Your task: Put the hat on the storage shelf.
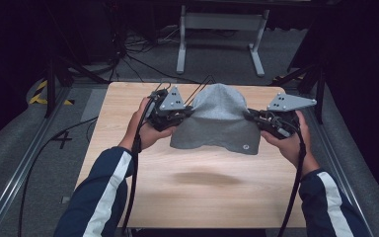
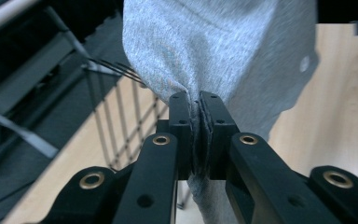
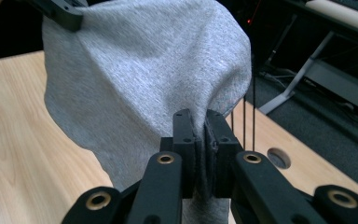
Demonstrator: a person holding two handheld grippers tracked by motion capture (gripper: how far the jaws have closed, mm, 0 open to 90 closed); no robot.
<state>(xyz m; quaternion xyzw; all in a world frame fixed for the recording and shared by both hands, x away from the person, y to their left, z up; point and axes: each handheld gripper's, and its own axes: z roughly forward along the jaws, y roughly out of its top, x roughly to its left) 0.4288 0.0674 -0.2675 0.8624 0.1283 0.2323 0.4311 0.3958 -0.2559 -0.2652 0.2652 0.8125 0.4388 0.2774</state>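
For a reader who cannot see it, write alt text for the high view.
Two hand-held grippers, left gripper and right gripper, hold a grey knit hat by opposite edges above a wooden table. Its shadow falls on the wood below.

Looks like a lab or recording studio, dark all round. Pale wooden bench (image 1: pixel 128 163) on grey carpet (image 1: pixel 15 148), flanked by metal rails (image 1: pixel 24 163), with loose cables (image 1: pixel 128 54), hazard tape (image 1: pixel 39 91) and a grey metal stand (image 1: pixel 222 22) behind.

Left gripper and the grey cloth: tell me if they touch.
Touching. In the left gripper view the left gripper has its jaws shut on a pinched fold of the grey cloth.
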